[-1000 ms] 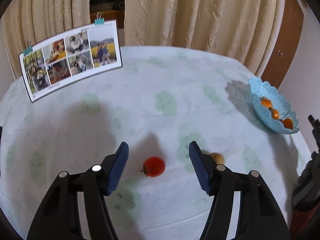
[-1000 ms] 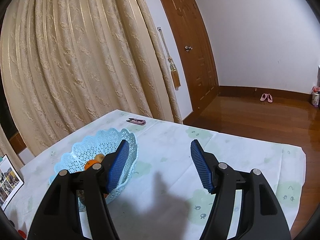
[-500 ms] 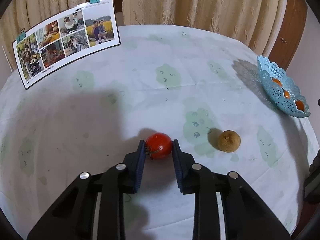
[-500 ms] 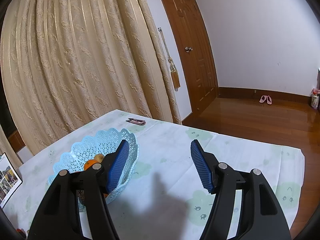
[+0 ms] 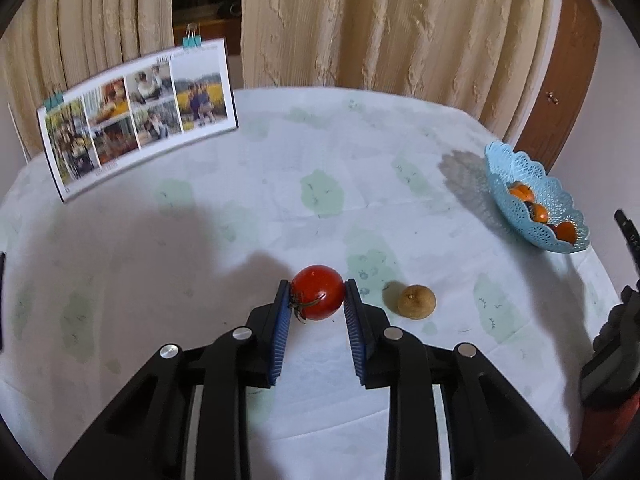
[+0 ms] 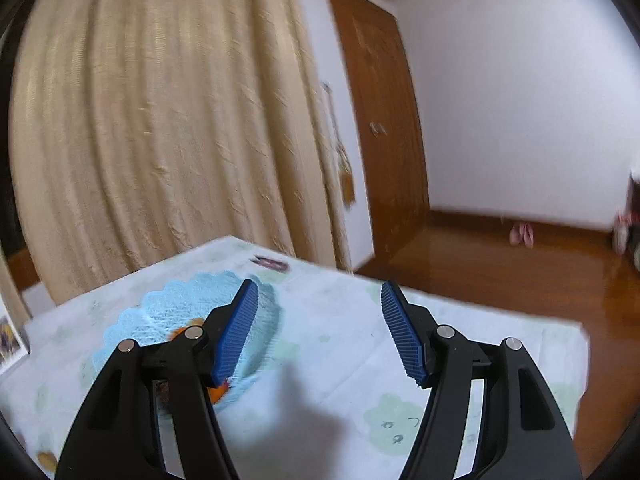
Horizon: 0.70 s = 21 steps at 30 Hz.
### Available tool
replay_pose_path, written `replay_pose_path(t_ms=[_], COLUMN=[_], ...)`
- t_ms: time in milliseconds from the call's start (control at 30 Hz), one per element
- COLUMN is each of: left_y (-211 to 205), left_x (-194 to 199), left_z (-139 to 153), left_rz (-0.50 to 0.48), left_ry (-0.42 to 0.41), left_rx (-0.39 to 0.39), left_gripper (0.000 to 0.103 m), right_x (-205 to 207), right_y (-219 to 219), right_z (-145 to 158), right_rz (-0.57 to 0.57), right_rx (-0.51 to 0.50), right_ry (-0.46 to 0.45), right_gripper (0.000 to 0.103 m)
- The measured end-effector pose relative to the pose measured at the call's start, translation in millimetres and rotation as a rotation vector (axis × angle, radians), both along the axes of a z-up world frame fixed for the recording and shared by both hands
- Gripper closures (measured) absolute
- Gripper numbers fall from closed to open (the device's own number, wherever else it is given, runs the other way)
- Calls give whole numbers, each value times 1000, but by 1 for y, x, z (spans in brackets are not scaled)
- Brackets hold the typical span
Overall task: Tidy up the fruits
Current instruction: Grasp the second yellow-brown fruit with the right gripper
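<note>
While the left gripper (image 5: 316,294) clamps its blue pads on the red tomato (image 5: 318,292), a brown fruit (image 5: 416,302) sits just beside. Right gripper (image 6: 318,328) hangs with fingers apart, empty, near the blue basket (image 6: 168,304).

We count one tomato (image 5: 318,292), one brown fruit (image 5: 416,301) beside it, and one basket (image 5: 516,208) holding at least three orange fruits (image 5: 538,213); more may be hidden there. One photo board (image 5: 138,118) stands on the worktop (image 5: 280,184), with two clips (image 5: 192,42) on top. We see two tongs (image 5: 316,312) (image 6: 320,328), and one pair of slippers (image 6: 521,234) on the floor
</note>
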<state>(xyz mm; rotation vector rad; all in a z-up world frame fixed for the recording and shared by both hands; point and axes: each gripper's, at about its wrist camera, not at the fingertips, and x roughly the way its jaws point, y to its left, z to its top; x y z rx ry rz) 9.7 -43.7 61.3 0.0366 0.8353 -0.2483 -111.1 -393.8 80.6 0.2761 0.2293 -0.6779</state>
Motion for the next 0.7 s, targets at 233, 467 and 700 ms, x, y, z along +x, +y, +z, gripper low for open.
replay_pose_path(t_ms=[233, 467, 700], left_y=[11, 29, 46], left_x=[3, 3, 8], left_z=[26, 22, 10], left_rz=[12, 63, 91], left_ry=[-80, -69, -36], left_rx=[19, -11, -41], left_gripper=[76, 76, 76], right_x=[41, 87, 101], right_y=[97, 178, 219], right_z=[1, -29, -50], right_rz=[580, 917, 1001], right_rx=[120, 169, 170], right_ry=[171, 407, 524], right_gripper=[32, 34, 58])
